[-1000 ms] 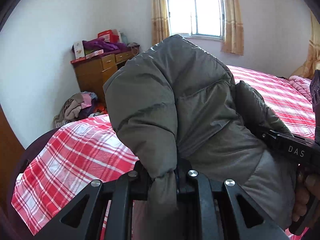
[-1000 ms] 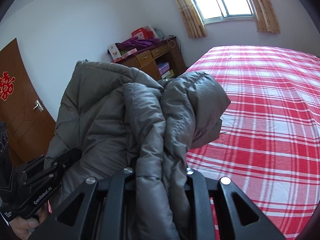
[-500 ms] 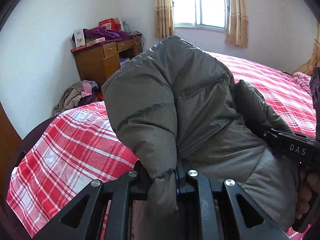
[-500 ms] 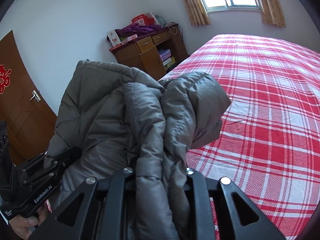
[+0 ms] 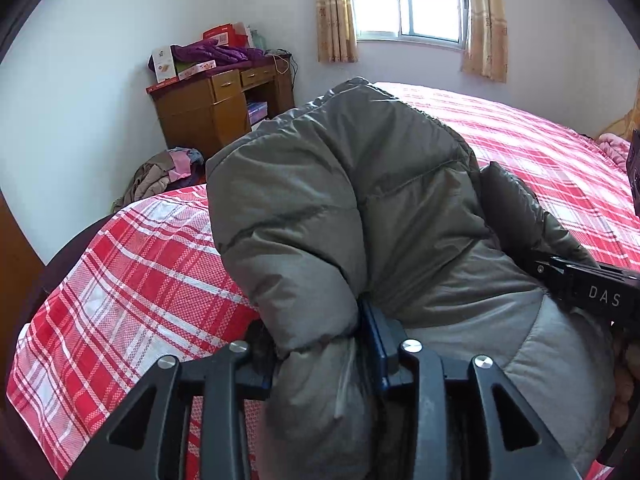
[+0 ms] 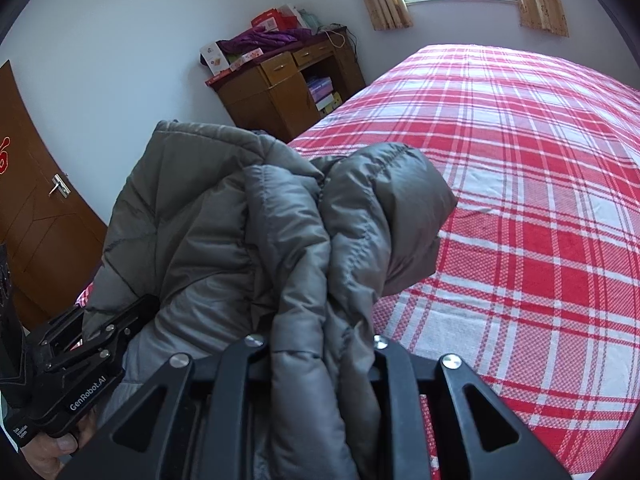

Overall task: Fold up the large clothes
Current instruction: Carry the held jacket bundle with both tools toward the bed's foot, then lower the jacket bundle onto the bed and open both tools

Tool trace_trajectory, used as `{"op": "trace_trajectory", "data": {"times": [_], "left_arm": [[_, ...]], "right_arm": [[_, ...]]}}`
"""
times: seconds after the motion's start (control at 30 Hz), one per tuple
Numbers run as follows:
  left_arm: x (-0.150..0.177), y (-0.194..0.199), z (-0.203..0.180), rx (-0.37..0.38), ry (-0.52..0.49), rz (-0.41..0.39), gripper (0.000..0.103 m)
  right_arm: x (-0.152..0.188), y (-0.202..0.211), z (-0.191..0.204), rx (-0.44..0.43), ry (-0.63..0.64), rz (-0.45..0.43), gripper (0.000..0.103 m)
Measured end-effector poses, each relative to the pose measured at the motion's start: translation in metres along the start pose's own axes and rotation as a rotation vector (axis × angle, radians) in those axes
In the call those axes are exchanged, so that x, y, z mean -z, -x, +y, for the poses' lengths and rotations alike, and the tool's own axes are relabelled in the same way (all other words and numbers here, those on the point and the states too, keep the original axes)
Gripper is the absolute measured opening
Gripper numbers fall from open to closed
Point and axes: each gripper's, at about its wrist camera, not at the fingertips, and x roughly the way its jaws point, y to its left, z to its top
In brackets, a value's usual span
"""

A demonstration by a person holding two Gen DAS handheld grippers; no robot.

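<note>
Left gripper (image 5: 320, 344): closed on a bunched fold of the grey puffer jacket (image 5: 360, 208), padded fabric pinched between both fingers. Right gripper (image 6: 320, 344): clamped likewise on a thick gathered edge of the same jacket (image 6: 256, 240). Each gripper is seen from the other's camera, buried in the jacket's side: the right gripper (image 5: 580, 284) at the right edge of the left view, the left gripper (image 6: 92, 356) at the lower left of the right view.

Change from a second ago: the grips are unaltered and the jacket keeps the same draped shape. The background is shifted in both views; the wooden desk (image 5: 216, 108) and the window (image 5: 412, 0) are now seen further right in the left view, and more of the bedspread is shown in the right view.

Edges and room: the jacket is held up over the near corner of the bed (image 6: 540, 200), which is covered in a red-and-white plaid bedspread. A wide flat stretch of bedspread lies open to the right of the jacket and towards the window. The bed's left edge (image 5: 80, 264) is seen below the jacket, with a heap of clothes (image 5: 164, 172) on the floor beside the desk. A brown door (image 6: 36, 216) stands at far left.

Jacket: quilted, olive-grey, bulky, doubled over itself, with its hood (image 6: 400, 208) hanging to the right.
</note>
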Motion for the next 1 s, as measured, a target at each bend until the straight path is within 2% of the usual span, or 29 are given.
{"op": "trace_trajectory", "data": {"times": [0.13,0.43,0.57,1.0], "left_arm": [[0.001,-0.007,0.005,-0.010,0.023,0.009,0.055],[0.005,-0.021,0.010,-0.041,0.041,0.021,0.074],[0.006,-0.027,0.015,-0.040,0.057,0.029,0.078],[0.010,-0.040,0.019,-0.060,0.082,0.039,0.089]], "right_arm": [[0.004,-0.005,-0.007,-0.006,-0.021,0.009,0.022],[0.008,-0.015,-0.014,-0.006,-0.045,0.029,0.029],[0.007,-0.020,-0.020,-0.010,-0.071,0.045,0.037],[0.010,-0.027,-0.032,-0.025,-0.104,0.056,0.048]]}}
